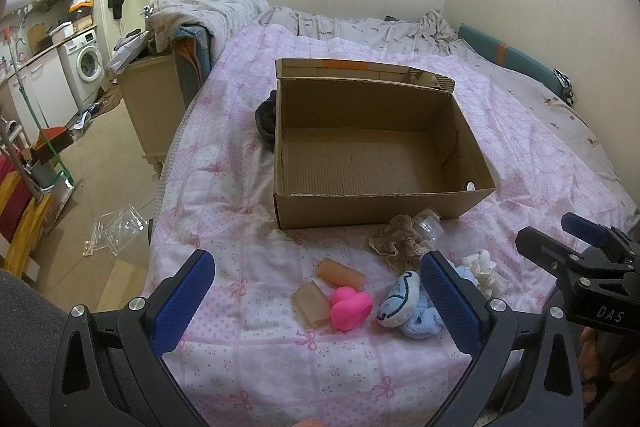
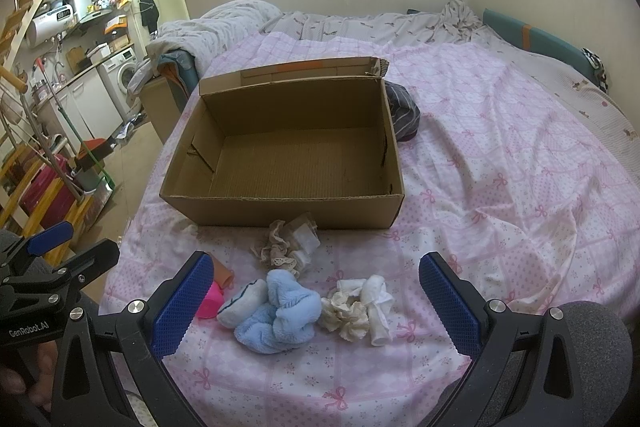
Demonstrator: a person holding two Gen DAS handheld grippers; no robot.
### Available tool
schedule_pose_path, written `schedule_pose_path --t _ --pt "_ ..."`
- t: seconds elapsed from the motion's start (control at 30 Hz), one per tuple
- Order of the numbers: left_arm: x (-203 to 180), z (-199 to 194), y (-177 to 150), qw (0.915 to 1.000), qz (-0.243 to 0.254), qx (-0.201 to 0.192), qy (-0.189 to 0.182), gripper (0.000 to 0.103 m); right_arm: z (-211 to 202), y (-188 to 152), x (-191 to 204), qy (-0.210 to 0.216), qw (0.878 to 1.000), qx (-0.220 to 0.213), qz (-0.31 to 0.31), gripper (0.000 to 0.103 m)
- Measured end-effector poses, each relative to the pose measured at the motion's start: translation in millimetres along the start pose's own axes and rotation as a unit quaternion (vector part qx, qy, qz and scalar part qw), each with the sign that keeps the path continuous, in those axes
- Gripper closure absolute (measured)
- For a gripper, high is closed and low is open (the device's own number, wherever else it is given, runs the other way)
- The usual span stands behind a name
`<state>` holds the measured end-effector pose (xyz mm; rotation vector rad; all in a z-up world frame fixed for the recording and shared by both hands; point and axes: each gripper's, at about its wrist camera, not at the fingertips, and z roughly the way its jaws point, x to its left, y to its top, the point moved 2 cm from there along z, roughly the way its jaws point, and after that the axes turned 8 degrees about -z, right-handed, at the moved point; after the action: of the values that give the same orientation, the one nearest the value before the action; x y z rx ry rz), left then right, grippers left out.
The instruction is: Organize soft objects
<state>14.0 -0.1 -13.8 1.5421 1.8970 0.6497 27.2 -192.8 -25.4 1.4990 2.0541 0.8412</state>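
An open, empty cardboard box (image 1: 384, 203) (image 2: 288, 207) sits on the pink bedsheet. In front of it lie a beige lace scrunchie (image 1: 400, 243) (image 2: 280, 247), a blue plush toy (image 1: 404, 301) (image 2: 280, 315), a cream scrunchie with white socks (image 2: 360, 307) (image 1: 484, 269), a pink soft toy (image 1: 352, 307) (image 2: 210, 301) and two tan soft blocks (image 1: 342, 273) (image 1: 312, 305). My left gripper (image 1: 316, 301) is open and empty above the pink toy and blocks. My right gripper (image 2: 316, 301) is open and empty above the blue plush and cream scrunchie.
A dark striped cloth (image 2: 404, 111) lies behind the box. A rumpled grey duvet (image 1: 224, 11) covers the bed's far end. The bed's left edge drops to the floor with a beige cabinet (image 1: 152, 107), clear plastic packaging (image 1: 116, 231) and kitchen clutter.
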Motion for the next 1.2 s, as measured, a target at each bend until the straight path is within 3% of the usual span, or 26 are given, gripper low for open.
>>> schedule_pose_path --t 0.9,1.2 --pt "0 0 0 1.0000 0.000 0.000 0.000 0.000 -3 4 -6 0.003 1.000 -0.005 0.004 0.000" --pt "9 10 12 0.9997 -0.010 0.022 0.009 0.000 -2 16 -21 0.020 0.999 0.002 0.038 0.000"
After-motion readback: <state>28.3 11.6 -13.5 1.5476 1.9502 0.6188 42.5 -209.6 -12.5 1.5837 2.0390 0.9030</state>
